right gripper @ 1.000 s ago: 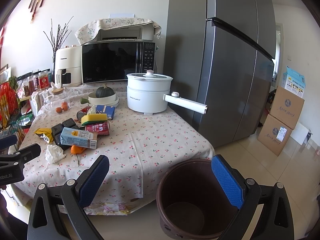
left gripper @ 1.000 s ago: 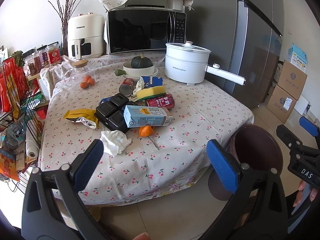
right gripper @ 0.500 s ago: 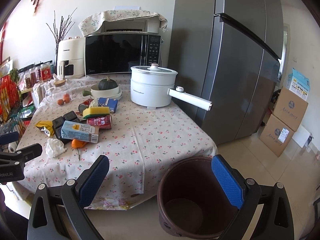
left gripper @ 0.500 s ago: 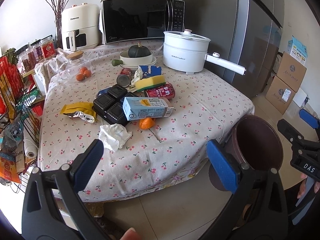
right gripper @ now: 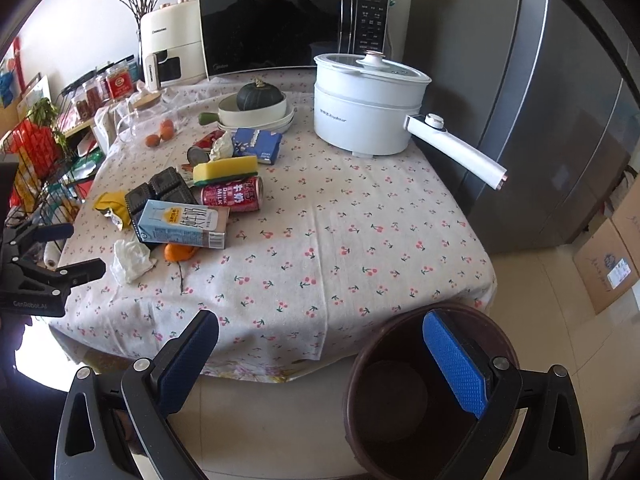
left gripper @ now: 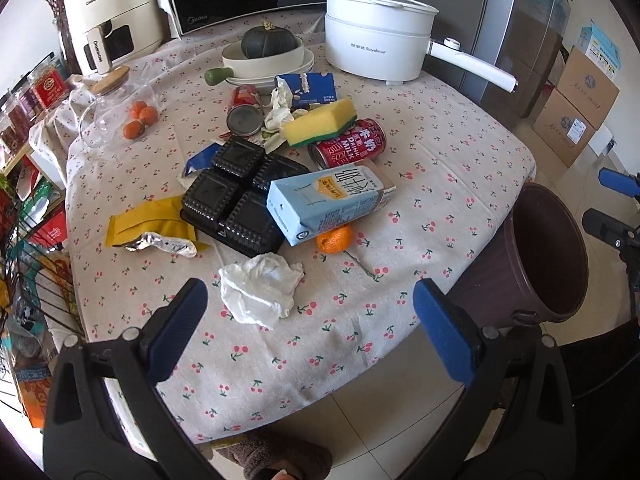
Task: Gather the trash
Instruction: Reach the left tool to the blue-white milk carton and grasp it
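Observation:
Trash lies in a heap on the cherry-print tablecloth (left gripper: pixel 440 184): a crumpled white tissue (left gripper: pixel 260 286), a blue milk carton (left gripper: pixel 326 200) resting on an orange peel (left gripper: pixel 334 238), a black plastic tray (left gripper: pixel 240 196), a yellow wrapper (left gripper: pixel 150 226) and a red can (left gripper: pixel 348 146). A dark brown bin (right gripper: pixel 420 392) stands on the floor at the table's right corner, with nothing visible inside. My left gripper (left gripper: pixel 308 328) hangs open just in front of the tissue. My right gripper (right gripper: pixel 320 360) is open above the table's edge and the bin.
A white electric pot (right gripper: pixel 368 108) with a long handle, a microwave (right gripper: pixel 292 26), an air fryer (left gripper: pixel 108 20) and a bowl holding a squash (left gripper: pixel 268 50) stand at the back. A fridge (right gripper: pixel 540 100) and cardboard boxes (left gripper: pixel 580 108) are to the right, a wire rack (right gripper: pixel 36 160) to the left.
Both grippers have moved forward toward the table and tilted down. The left one has come close to the tissue. Both stay open.

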### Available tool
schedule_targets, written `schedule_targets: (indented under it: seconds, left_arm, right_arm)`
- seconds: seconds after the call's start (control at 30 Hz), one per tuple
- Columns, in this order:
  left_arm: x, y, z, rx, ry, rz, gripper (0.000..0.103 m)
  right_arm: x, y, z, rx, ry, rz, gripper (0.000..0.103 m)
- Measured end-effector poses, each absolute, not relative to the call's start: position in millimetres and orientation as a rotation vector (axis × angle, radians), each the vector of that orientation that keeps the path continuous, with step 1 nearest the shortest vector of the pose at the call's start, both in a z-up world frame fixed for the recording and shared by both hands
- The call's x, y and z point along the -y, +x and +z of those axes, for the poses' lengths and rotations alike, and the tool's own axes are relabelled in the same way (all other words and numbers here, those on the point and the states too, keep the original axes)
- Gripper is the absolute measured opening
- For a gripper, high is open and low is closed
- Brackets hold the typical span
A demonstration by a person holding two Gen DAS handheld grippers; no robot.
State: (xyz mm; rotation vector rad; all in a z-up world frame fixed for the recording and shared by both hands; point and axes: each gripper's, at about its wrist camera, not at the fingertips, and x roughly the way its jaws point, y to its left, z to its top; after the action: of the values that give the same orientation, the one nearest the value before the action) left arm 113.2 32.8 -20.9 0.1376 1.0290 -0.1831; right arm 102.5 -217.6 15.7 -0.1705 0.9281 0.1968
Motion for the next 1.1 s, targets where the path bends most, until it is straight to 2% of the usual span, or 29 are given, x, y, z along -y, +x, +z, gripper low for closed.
schedule_targets:
  seconds: [0.17,0.53,0.67,0.9,1.1]
  left_arm:
    - [-17,156,-30,-1.107,0.269,-0.277,0.1]
    - [35,225,-74,-1.254,0.556,-0.414,0.085]
    - [42,234,-87,-1.299,0.567,-0.416,0.078]
    - [44,228,-83,-1.264,0.528,-0.409,0.059]
    - [13,208,-47,-1.186,0.345,-0.349,0.054]
  right_arm:
    - [209,130,-10,-1.008,-0.184,0.24,0.103]
    - [235,174,-46,-1.157,-0.246,0.215,0.103]
    - [248,180,-49,-1.172,-0.236,0.187,0.103]
    - [251,181,-50,-1.177,-0.223,0.175,0.103]
    - [238,181,-46,-1.171,-0.216,0.187,0.103]
